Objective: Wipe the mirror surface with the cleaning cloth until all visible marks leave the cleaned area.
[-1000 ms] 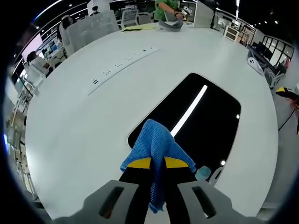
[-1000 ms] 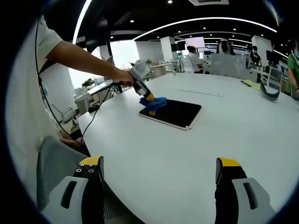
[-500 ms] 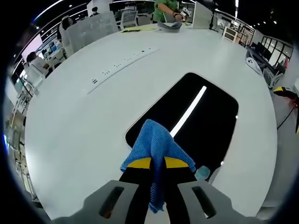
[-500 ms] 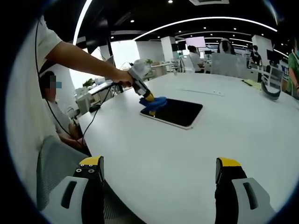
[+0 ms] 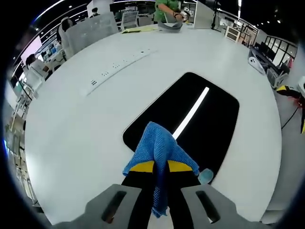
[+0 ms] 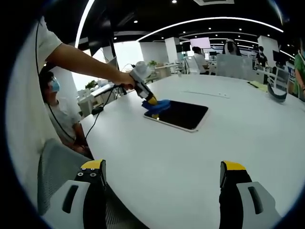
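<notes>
A dark rectangular mirror [image 5: 190,119] lies flat on the white table [image 5: 71,129] and reflects a bright ceiling light strip. My left gripper [image 5: 161,167] is shut on a blue cleaning cloth [image 5: 159,145], which hangs over the mirror's near corner. In the right gripper view the mirror [image 6: 183,114] lies far across the table, with the left gripper [image 6: 151,101] and the cloth [image 6: 157,106] at its left end, held by a person's outstretched arm. My right gripper [image 6: 162,179] stands open low over the table's near part, nothing between its yellow-tipped fingers.
A long flush power strip [image 5: 119,64] runs along the table beyond the mirror. A person in green [image 5: 167,9] stands at the far edge beside a grey object [image 5: 170,26]. A seated person [image 6: 57,114] is past the table's left edge. Chairs and desks ring the room.
The left gripper with the cloth has slid a little further onto the mirror's near corner. The right gripper has not moved.
</notes>
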`<state>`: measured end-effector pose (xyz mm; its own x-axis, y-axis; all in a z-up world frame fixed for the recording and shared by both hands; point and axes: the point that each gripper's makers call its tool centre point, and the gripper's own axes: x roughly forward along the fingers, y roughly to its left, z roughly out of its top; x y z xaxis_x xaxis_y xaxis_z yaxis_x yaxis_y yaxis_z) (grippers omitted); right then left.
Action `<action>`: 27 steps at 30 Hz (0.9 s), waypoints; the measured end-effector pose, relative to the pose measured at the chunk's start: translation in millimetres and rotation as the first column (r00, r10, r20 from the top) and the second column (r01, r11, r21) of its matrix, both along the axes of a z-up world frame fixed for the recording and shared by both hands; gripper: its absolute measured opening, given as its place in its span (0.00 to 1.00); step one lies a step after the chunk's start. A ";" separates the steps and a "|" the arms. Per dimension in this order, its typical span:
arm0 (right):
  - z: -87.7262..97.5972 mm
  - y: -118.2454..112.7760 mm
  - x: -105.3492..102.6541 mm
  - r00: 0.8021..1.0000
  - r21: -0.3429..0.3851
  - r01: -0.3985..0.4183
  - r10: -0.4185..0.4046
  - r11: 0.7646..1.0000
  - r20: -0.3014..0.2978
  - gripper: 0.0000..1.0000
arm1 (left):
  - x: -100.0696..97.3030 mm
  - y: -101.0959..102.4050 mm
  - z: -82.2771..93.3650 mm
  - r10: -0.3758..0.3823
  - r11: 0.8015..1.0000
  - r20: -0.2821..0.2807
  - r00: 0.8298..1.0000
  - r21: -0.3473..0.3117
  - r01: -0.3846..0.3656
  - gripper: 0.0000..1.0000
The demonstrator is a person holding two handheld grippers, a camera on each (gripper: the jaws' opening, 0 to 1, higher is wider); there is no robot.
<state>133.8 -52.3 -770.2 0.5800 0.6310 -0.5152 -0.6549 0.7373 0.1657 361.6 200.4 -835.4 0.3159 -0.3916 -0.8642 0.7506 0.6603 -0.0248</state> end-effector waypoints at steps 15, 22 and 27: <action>-1.7 0.7 -1.0 1.000 0.002 -0.003 0.003 1.000 -0.003 1.00 | -1.8 -2.9 -0.7 -0.012 1.000 0.004 1.000 0.027 0.012 0.06; 0.0 2.7 0.9 1.000 0.014 0.000 -0.001 1.000 0.002 1.00 | -1.6 -6.5 -0.6 -0.015 0.999 -0.002 1.000 0.038 0.015 0.06; 0.2 3.5 0.3 1.000 0.014 -0.004 0.004 1.000 0.004 1.00 | -2.1 -16.5 -0.7 -0.021 0.999 -0.004 1.000 0.028 0.021 0.06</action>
<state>134.1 -48.8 -770.0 0.5795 0.6405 -0.5039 -0.6583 0.7324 0.1739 359.5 184.0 -836.1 0.3046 -0.3732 -0.8763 0.7640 0.6451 -0.0091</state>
